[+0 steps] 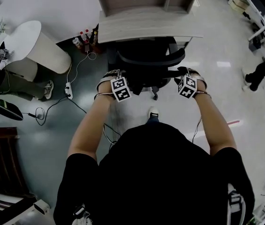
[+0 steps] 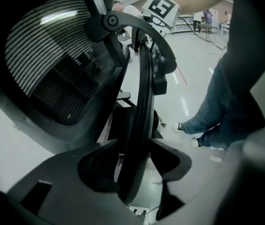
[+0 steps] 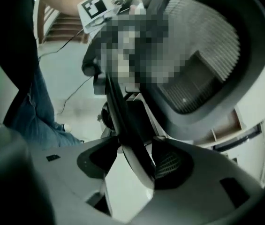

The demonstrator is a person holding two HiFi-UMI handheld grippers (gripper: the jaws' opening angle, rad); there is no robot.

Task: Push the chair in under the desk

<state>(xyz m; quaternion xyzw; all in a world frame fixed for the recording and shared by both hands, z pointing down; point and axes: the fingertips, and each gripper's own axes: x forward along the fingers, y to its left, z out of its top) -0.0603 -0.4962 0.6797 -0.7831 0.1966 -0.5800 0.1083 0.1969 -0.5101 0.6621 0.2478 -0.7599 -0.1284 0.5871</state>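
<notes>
Chair (image 1: 146,62) at desk (image 1: 141,28), bottles (image 1: 86,37) beside (on floor)

The glossy floor (image 1: 216,78) carries the black chair (image 1: 146,60), the wooden desk (image 1: 146,27) and a power strip (image 1: 68,90).

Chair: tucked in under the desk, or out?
Tucked in. In the head view the chair has its backrest at the front edge of the desk; its seat is out of sight beneath the desktop.
</notes>
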